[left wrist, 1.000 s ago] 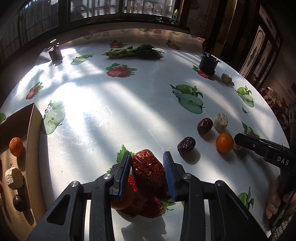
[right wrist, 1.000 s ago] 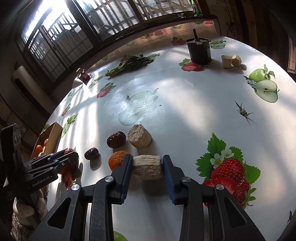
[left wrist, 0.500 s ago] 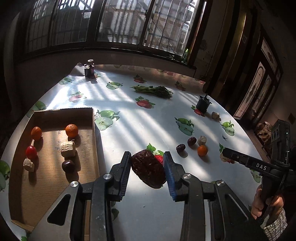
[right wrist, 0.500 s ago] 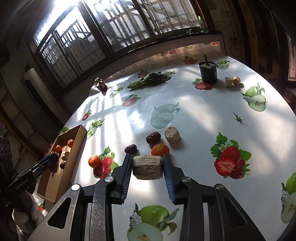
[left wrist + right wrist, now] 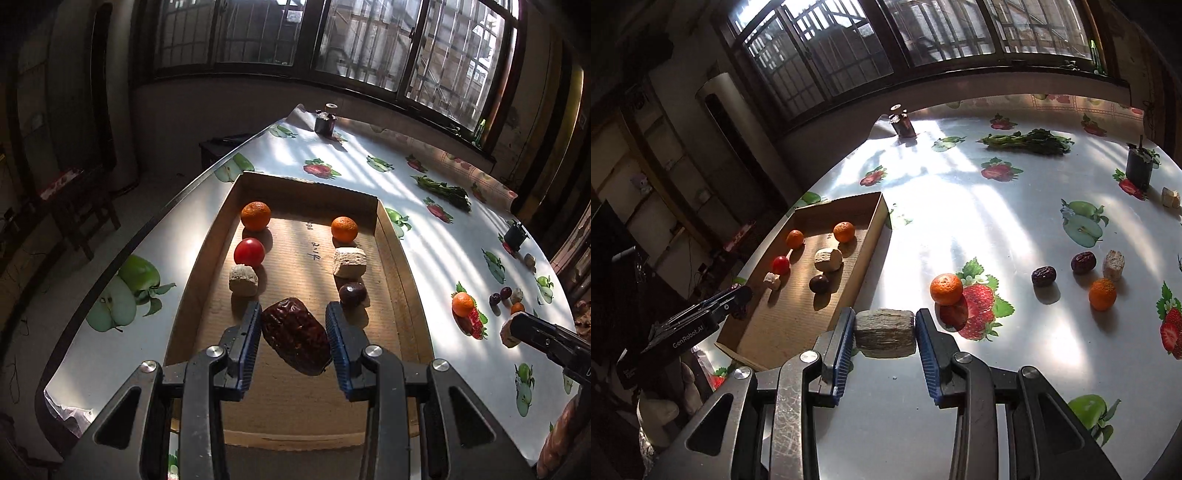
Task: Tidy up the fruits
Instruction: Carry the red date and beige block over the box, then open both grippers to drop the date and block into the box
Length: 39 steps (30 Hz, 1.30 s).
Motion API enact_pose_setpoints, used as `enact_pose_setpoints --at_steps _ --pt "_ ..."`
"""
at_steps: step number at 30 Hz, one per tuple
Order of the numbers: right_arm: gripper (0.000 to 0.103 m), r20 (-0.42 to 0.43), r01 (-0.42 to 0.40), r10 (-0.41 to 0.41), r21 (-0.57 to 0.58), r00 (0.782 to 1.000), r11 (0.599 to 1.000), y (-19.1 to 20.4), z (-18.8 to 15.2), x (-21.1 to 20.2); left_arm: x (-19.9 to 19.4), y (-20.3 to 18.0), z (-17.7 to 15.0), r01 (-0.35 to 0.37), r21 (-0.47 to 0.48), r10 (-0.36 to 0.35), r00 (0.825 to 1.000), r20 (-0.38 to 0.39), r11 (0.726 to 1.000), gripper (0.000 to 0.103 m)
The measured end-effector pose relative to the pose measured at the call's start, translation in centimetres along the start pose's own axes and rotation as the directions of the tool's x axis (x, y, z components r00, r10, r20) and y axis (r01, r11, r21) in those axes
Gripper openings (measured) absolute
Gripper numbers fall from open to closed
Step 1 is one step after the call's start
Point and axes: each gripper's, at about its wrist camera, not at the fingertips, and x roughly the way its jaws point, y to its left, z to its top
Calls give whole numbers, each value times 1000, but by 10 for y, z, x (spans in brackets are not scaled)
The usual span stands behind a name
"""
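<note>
My left gripper (image 5: 291, 336) is shut on a large dark red date (image 5: 295, 334) and holds it over the near part of the cardboard tray (image 5: 391, 266). The tray holds two oranges (image 5: 255, 216), a red tomato (image 5: 249, 252), two beige chunks (image 5: 349, 261) and a dark round fruit (image 5: 352, 294). My right gripper (image 5: 885, 332) is shut on a beige layered chunk (image 5: 885, 333), above the table just right of the tray (image 5: 866, 254). Loose on the table are an orange (image 5: 946, 288), two dark dates (image 5: 1044, 276), a beige chunk (image 5: 1113, 264) and another orange (image 5: 1102, 294).
The round table (image 5: 960, 206) has a white fruit-print cloth. A bunch of greens (image 5: 1027, 142), a small dark bottle (image 5: 903, 123) and a black pot (image 5: 1139, 168) stand at the far side. The table edge runs left of the tray (image 5: 155, 236).
My left gripper has carried the date left from the table's middle to over the tray. My right gripper has lifted the beige chunk and moved left toward the tray.
</note>
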Motion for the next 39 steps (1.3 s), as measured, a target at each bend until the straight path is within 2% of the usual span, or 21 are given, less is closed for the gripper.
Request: enact_pose_setpoints --at_steps 3,8,13,18,23,30,33,35,39 --pt "37 -38 -24 21 -72 999 997 34 4 29 9 16 3 -13 -26 12 999 -31 1000 35" --pt "37 -124 -26 4 -174 992 984 75 4 82 34 22 8 -45 -23 42 995 -95 999 35" --pt "37 -191 1 -44 -220 981 976 85 6 123 60 26 8 -57 -43 50 985 -163 997 35" --pt "37 -210 10 -60 -231 976 973 86 9 141 67 31 6 -48 -88 33 985 -168 995 35" --pt "37 -216 25 -73 -215 974 976 84 7 150 58 37 6 -24 -136 5 990 -142 990 36" --pt "38 -205 31 -73 -204 976 978 82 8 151 40 34 7 -12 -152 -3 995 -97 988 45" --pt "51 -187 21 -58 -195 981 981 82 9 145 32 33 9 -12 -161 -2 996 -86 987 46" --pt "52 -165 18 -50 -187 985 982 82 11 136 23 33 9 -19 -165 7 997 -73 986 47" --pt "52 -105 27 -44 -161 993 987 76 13 108 -1 25 10 -57 -145 55 998 -18 988 68"
